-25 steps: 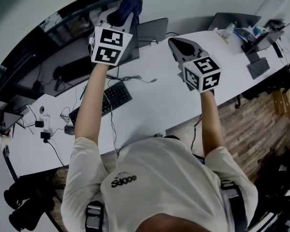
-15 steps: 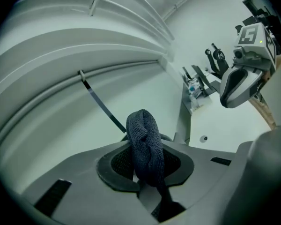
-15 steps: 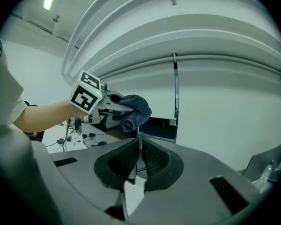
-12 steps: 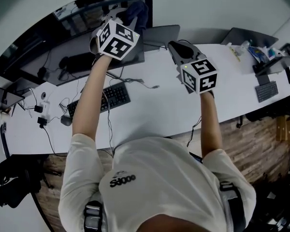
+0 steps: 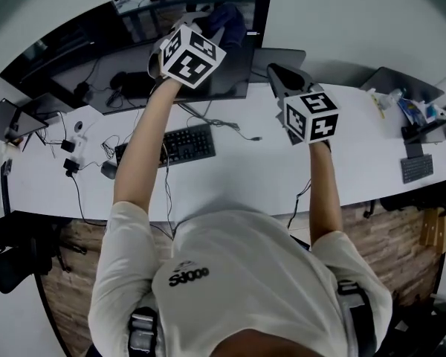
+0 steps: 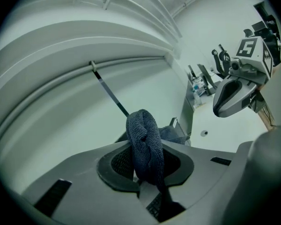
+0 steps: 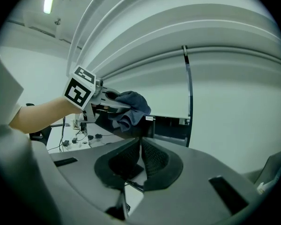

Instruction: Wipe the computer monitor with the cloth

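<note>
Noted at the left gripper [image 6: 147, 168]: fingers [image 6: 118, 164] pinched narrow on a fold of the dark blue cloth [image 6: 144, 139], with most of the bunch loose above the tips. Placed by the head view high on the monitor [image 5: 97, 69], near its upper right corner. Monitor along the far edge of the bench [image 5: 230, 181], toward the left end. Cannot confirm actual contact between cloth and screen from any view.

Noted at the right gripper [image 7: 140, 156]: fingers shut together with nothing between them. Hovering above the far edge of the bench just right of the monitor, apart from it.

Judged risks from here:

1. Loss of the cloth. Held by one fold only, so likely to drag out of the pinch or roll up under a firm stroke across the screen.
2. Scratching. With so little fabric wrapped over the tips, possible to bring hard fingers against the screen if tilted too flat.
3. Running off the edge. Working this close to the upper right corner, easy to overshoot past the edge, wipe air, or snag the cloth on the corner.
4. Rocking the monitor. Pressing high up on the panel with no steadying from the idle right gripper could tip or shift it backward.
5. Snagging below. Keyboard [image 5: 167, 146] and loose cables [image 5: 230, 127] lying under the left forearm [image 5: 145, 147], liable to be caught on a long downward pass.
</note>
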Motion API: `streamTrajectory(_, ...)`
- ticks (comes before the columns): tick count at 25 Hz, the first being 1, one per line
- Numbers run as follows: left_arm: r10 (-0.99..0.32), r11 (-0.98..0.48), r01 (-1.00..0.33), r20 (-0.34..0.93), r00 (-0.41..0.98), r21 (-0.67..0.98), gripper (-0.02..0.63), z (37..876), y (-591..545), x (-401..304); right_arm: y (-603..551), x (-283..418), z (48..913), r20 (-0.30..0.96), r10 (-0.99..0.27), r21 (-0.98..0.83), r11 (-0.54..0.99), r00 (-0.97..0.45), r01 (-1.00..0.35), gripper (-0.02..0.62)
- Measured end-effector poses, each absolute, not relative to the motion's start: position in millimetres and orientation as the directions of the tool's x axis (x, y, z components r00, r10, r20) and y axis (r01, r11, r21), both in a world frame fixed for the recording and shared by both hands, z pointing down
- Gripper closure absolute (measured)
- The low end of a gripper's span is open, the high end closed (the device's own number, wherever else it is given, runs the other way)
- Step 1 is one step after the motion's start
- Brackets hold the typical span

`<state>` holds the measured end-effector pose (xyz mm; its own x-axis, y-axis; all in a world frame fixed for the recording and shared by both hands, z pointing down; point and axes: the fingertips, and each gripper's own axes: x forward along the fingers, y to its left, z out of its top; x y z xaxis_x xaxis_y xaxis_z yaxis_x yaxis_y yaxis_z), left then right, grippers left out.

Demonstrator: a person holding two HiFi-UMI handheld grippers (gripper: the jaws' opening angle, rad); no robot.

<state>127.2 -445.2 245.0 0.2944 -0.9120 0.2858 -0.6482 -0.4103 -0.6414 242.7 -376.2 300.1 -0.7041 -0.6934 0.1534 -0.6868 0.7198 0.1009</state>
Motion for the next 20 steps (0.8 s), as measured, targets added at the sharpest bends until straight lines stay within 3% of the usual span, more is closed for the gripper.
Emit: streamTrajectory(20, -0.952, -0.282, -0.738, 0.277, 0.134, -0.613, 0.520, 242.7, -395.4, -100.7, -342.3, 54.2, 289.5, 0.135, -0.607, 0.088, 0.795, -0.783, -0.601, 0.600)
